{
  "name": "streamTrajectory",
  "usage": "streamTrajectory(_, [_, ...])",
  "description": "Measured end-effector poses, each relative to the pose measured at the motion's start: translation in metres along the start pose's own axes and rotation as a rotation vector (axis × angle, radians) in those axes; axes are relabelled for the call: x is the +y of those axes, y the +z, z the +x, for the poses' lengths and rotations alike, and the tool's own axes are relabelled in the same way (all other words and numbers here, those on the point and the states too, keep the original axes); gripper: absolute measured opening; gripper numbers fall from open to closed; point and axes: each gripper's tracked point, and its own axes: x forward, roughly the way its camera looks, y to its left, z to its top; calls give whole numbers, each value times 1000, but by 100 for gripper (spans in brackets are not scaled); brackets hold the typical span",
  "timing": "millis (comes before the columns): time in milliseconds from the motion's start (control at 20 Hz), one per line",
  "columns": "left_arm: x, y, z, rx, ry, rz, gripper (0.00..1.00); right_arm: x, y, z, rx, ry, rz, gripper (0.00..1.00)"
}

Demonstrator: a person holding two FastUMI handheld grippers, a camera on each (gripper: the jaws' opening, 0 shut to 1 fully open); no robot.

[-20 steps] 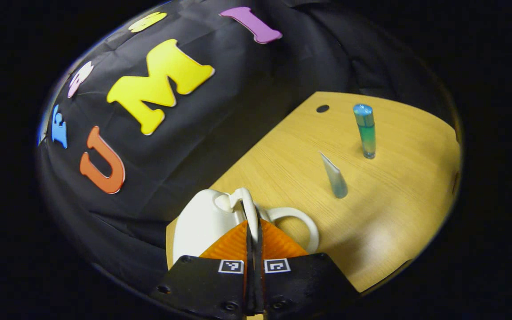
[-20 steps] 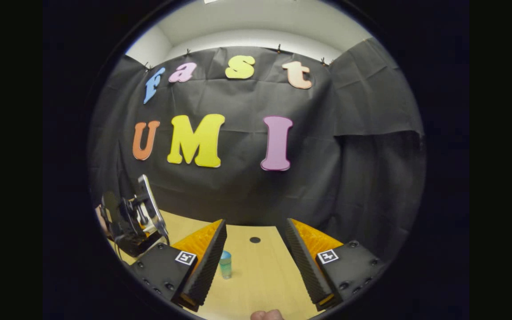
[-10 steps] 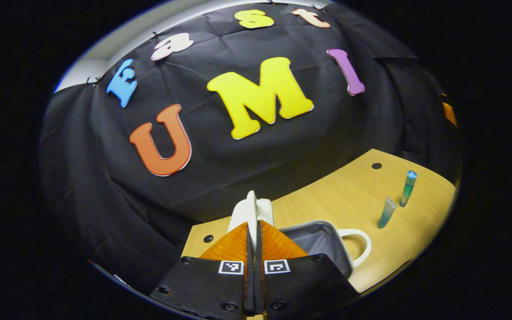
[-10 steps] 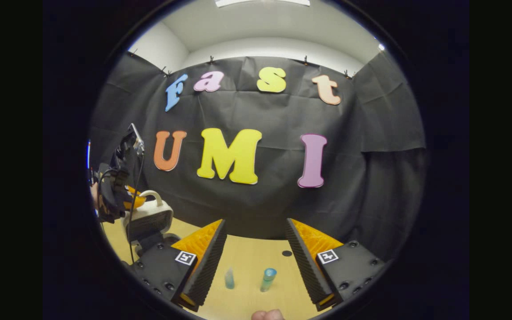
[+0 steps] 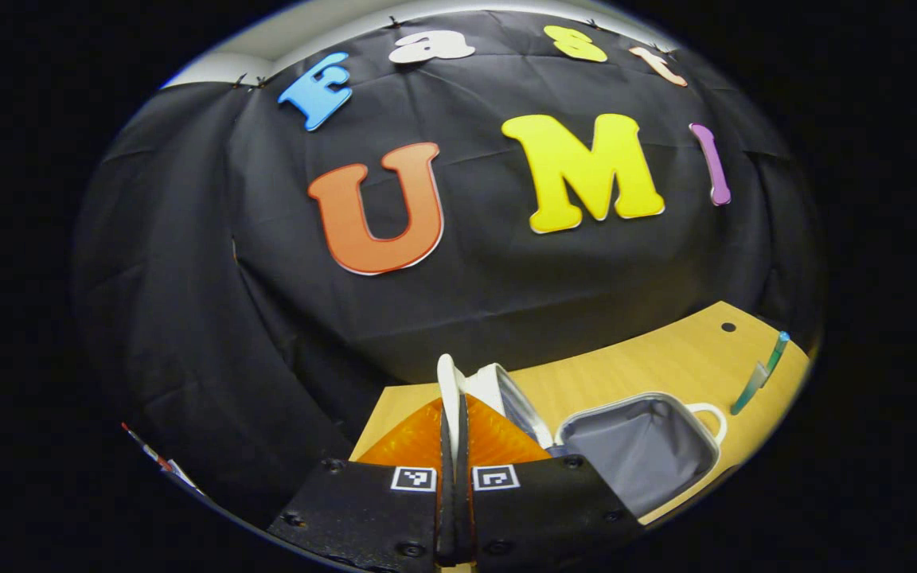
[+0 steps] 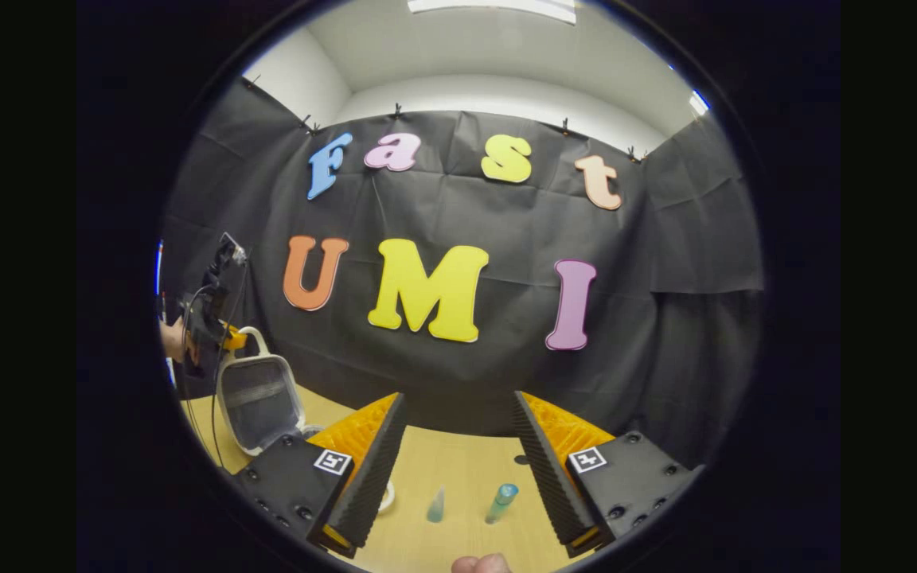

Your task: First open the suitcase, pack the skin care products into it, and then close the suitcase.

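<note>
The small white hard-shell suitcase with grey fabric lining (image 5: pixel 641 446) is lying on the light wooden surface (image 5: pixel 649 366), at about 4 o'clock of the left gripper (image 5: pixel 454 414) in the left gripper view. Its lid (image 6: pixel 258 398) is being held raised, near upright, by the white loop handle (image 5: pixel 447 382) on the lid's edge. That handle is being pinched between the left gripper's fingers, which are closed down to a thin slit around it; the grip there is judged to be what is keeping the lid from dropping shut while the shell is exposed for packing.

The right gripper (image 6: pixel 458 454) is being held above the surface with its fingers spread wide and nothing between them. In the right gripper view, the two skin care products are framed between those fingers: a pale blue-green squeeze tube (image 6: pixel 435 506) at 6 o'clock and a teal-capped slim green bottle (image 6: pixel 500 503) just beside it. Both are standing well apart from the suitcase. Opening is judged done; packing not yet begun.
</note>
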Motion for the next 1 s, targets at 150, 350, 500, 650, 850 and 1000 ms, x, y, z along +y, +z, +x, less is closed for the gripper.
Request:
streamTrajectory(150, [39, -43, 17, 42, 28, -88, 3, 9, 3, 2, 9, -2, -28, 80])
streamTrajectory(350, [73, -118, 44, 130, 18, -206, 3, 21, 4, 7, 23, 7, -56, 80])
streamTrajectory(500, [74, -161, 62, 190, -5, -266, 3, 32, 2, 11, 42, 20, -87, 80])
streamTrajectory(650, [67, -187, 76, 244, -29, -280, 3, 41, 5, 14, 42, 29, -107, 80])
streamTrajectory(850, [65, -220, 80, 322, -22, -286, 3, 43, 7, 15, 45, 21, -109, 80])
streamTrajectory(1000, [67, -231, 79, 331, -3, -312, 10, 42, 7, 16, 49, 16, -104, 80])
